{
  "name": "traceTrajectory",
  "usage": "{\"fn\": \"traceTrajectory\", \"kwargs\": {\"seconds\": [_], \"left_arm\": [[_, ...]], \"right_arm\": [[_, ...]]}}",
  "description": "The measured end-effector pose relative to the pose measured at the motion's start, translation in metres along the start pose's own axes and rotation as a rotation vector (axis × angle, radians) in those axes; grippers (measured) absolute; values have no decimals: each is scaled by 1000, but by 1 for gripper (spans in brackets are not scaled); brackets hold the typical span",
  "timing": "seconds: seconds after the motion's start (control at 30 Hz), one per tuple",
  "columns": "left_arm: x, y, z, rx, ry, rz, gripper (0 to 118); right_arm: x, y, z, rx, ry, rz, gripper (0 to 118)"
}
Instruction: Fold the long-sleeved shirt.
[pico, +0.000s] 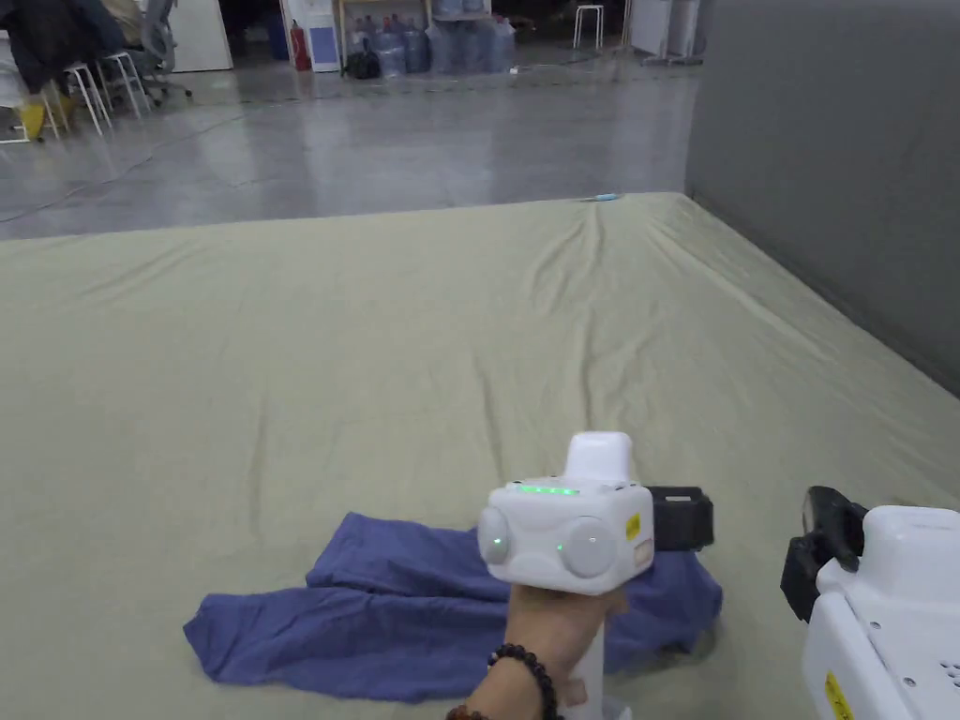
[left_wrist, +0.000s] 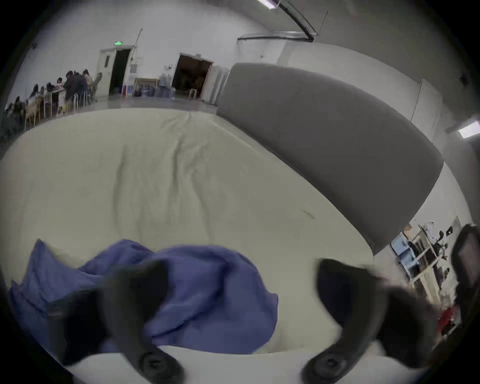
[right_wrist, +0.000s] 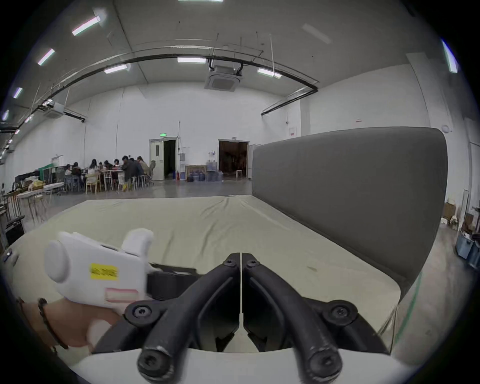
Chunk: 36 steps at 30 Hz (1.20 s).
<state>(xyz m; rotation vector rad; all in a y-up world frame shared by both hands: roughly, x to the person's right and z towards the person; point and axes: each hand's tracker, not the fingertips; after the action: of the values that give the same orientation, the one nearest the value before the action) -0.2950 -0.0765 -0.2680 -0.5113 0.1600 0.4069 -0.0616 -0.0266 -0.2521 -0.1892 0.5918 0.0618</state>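
The crumpled blue long-sleeved shirt (pico: 412, 614) lies near the front edge of the wide pale-green sheeted bed (pico: 375, 356), a grey padded headboard (pico: 834, 187) bounding its right side, while the left claw (left_wrist: 241, 291) hovers spread wide over the shirt, grasping nothing, and the right claw (right_wrist: 241, 262) is clenched empty.

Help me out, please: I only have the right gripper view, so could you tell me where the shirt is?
Observer: The blue shirt lies on the green sheet, near its front edge.
Operator: Thank you. Is it spread flat?
Observer: No, it is crumpled, with one part trailing off to the left in the head view.
Operator: And is the left gripper ready to grasp?
Observer: The left gripper has its jaws wide apart over the shirt's right end, holding nothing.
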Motion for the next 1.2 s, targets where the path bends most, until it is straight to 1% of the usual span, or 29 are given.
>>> {"fn": "traceTrajectory", "kwargs": {"seconds": [0.03,0.07,0.13,0.2,0.27,0.3,0.33,0.37,0.4,0.43,0.47,0.53,0.6,0.63,0.73,0.8,0.9,0.93,0.97,1.03,1.07,1.1,1.13,1.17,1.2], "left_arm": [[-5,3,16,4,35,-13,117],[-10,4,38,70,76,-30,117],[-23,-3,84,133,166,-48,117],[-34,-19,130,210,250,-40,116],[-42,-42,183,294,369,0,116],[-45,-52,204,353,414,19,111],[-48,-64,225,355,450,33,102],[-48,-73,244,361,477,24,82],[-49,-83,260,363,533,14,43],[-49,-93,273,364,600,-9,12],[-49,-103,287,388,634,-43,0],[-54,-115,304,355,607,-36,0],[-56,-122,310,334,644,-59,0],[-56,-122,310,325,638,-60,0],[-58,-117,308,321,595,-16,0],[-57,-107,301,321,548,3,0],[-64,-80,282,314,528,-19,0],[-71,-65,271,264,502,-26,0],[-81,-51,261,225,471,8,3],[-111,-20,231,155,406,119,64],[-128,-10,214,124,396,175,95],[-148,2,190,48,394,214,116],[-170,9,165,-45,403,236,117],[-180,13,147,-99,435,225,117],[-196,17,125,-193,462,217,117]], "right_arm": [[-3,0,0,-7,15,-9,1],[-6,-1,1,-9,27,-17,4],[-14,0,4,-8,69,-15,4],[-22,2,7,-2,87,-8,4],[-29,5,11,1,111,-2,4],[-32,6,13,4,114,1,4],[-36,8,15,5,118,8,3],[-39,9,18,5,117,13,1],[-41,10,20,7,119,17,0],[-42,10,24,10,127,24,0],[-43,11,27,5,136,28,0],[-46,13,31,-12,145,19,0],[-46,13,34,-14,158,3,0],[-47,14,36,-14,158,3,0],[-50,18,40,-6,152,8,0],[-50,20,39,-10,154,7,0],[-48,18,36,-21,155,8,0],[-48,17,34,-28,157,12,0],[-47,14,32,-31,157,15,0],[-46,10,24,-48,144,11,0],[-45,8,21,-58,144,4,0],[-44,5,17,-68,144,-6,0],[-44,2,13,-77,137,-15,0],[-43,0,10,-86,132,-21,0],[-42,-2,7,-96,136,-25,0]]}}
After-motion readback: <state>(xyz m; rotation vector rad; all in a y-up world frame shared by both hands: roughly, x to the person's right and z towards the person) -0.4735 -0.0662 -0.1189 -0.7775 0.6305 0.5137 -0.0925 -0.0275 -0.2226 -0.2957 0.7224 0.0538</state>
